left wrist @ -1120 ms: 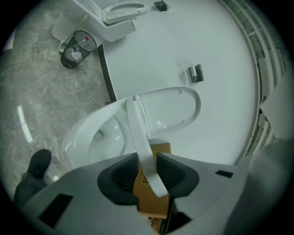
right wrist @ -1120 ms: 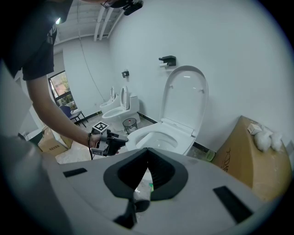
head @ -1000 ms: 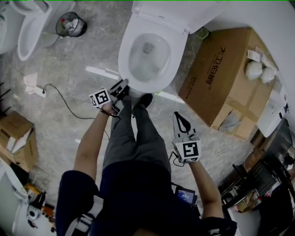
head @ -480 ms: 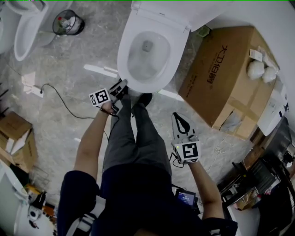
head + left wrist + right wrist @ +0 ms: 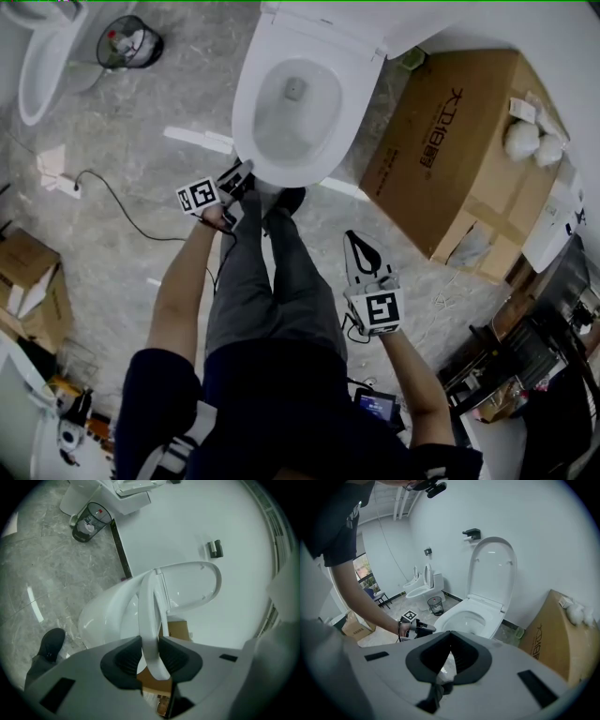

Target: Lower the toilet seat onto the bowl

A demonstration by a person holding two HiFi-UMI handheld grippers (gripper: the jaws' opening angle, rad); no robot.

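Note:
The white toilet [image 5: 246, 141] stands at top centre of the head view, its lid [image 5: 492, 569] upright against the wall. Its seat ring [image 5: 323, 150] lies low over the bowl; whether it rests on the rim I cannot tell. My left gripper [image 5: 246, 172] is at the seat's front edge, shut on it. In the left gripper view the seat ring [image 5: 152, 616] runs edge-on between the dark pads [image 5: 126, 660] of the left gripper [image 5: 151, 656]. My right gripper [image 5: 354, 239] hangs over the floor to the right of the legs, shut and holding nothing, as the right gripper view [image 5: 450, 637] also shows.
A big cardboard box [image 5: 459, 159] stands right of the toilet. A wire bin [image 5: 128, 45] and a second toilet [image 5: 42, 56] are at the far left. A cable and power strip [image 5: 56, 178] lie on the floor. The person's shoes [image 5: 286, 200] touch the bowl's base.
The head camera has drifted, so the toilet sits slightly higher and further left. Both grippers keep their places; the left stays clamped on the seat's front edge.

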